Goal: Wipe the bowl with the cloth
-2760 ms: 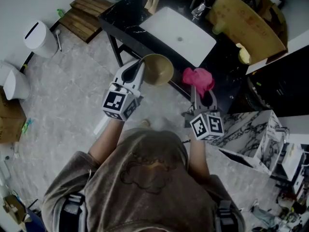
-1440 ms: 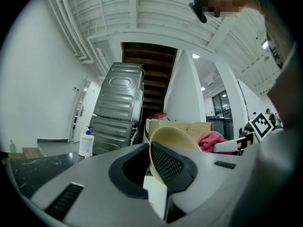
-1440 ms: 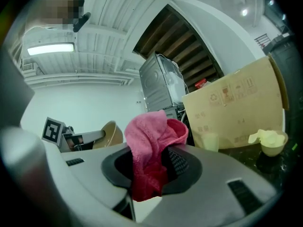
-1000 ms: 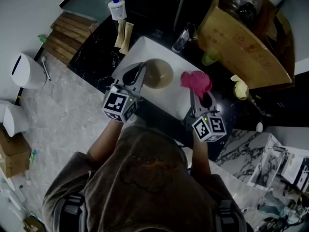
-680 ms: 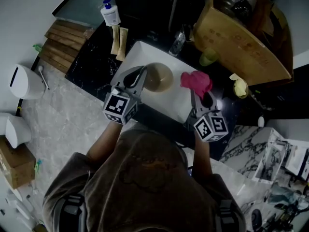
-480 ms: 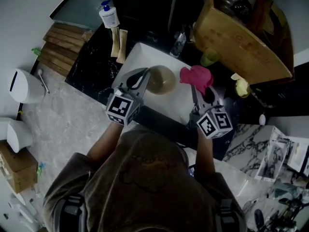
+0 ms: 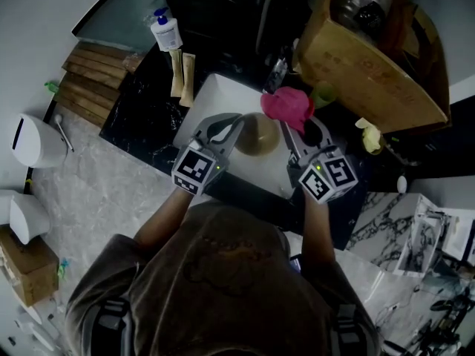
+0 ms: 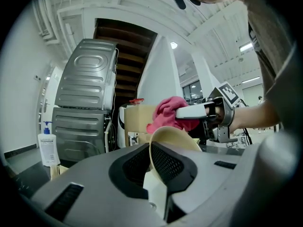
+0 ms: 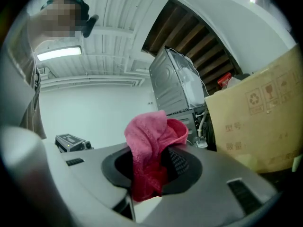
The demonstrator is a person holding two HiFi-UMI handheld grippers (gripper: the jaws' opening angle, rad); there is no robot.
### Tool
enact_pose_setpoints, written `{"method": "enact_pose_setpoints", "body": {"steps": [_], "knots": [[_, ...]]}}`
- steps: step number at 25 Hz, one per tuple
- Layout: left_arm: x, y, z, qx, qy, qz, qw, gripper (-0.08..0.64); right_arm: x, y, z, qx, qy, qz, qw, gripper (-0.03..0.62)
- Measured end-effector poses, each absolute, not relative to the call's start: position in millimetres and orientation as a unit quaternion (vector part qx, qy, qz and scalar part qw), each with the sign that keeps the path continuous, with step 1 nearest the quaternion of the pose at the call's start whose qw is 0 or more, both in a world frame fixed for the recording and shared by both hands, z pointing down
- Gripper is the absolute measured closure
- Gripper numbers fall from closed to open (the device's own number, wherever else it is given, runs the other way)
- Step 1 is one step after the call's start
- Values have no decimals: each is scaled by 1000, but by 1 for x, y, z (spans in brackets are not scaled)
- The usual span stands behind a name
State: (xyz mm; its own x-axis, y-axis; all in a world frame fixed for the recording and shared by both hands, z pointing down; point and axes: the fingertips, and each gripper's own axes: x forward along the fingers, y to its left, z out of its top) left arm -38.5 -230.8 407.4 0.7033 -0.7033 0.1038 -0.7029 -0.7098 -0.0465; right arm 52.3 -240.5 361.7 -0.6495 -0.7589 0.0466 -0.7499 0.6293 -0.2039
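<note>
A tan bowl (image 7: 259, 134) is held over the white sink (image 7: 204, 99), its rim pinched by my left gripper (image 7: 236, 124), which is shut on it. In the left gripper view the bowl (image 8: 171, 141) stands on edge between the jaws. My right gripper (image 7: 288, 124) is shut on a bunched pink cloth (image 7: 286, 104), which hangs at the bowl's far right rim. In the right gripper view the cloth (image 9: 150, 148) sticks up between the jaws. From the left gripper view the cloth (image 8: 168, 111) looks just behind the bowl's upper edge.
A black counter (image 7: 145, 106) surrounds the sink. A soap pump bottle (image 7: 165, 30) and two tubes (image 7: 181, 73) stand at its left. A faucet (image 7: 277, 71) sits behind the sink, and a large cardboard box (image 7: 371, 47) to the right. White bins (image 7: 26, 139) rest on the floor.
The view has closed in on the sink. The bowl has shifted right, and the right gripper has carried the cloth left and up to the bowl's rim.
</note>
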Motion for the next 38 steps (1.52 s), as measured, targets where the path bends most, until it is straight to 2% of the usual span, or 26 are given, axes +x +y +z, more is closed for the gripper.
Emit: {"method": "enact_pose_setpoints", "body": {"steps": [8,18,38], "knots": [[-19,-239,413,-937,342,-68,-2,534,40,-243,372,-381,916,-126,1,483],[11,-243,417,-946,307,-96,30,534,44,-251,380,-374,917,-138,-8,483],[-19,-260,420,-927,365,-91,7,532,60,-248,405,-370,913,-169,-26,482]]}}
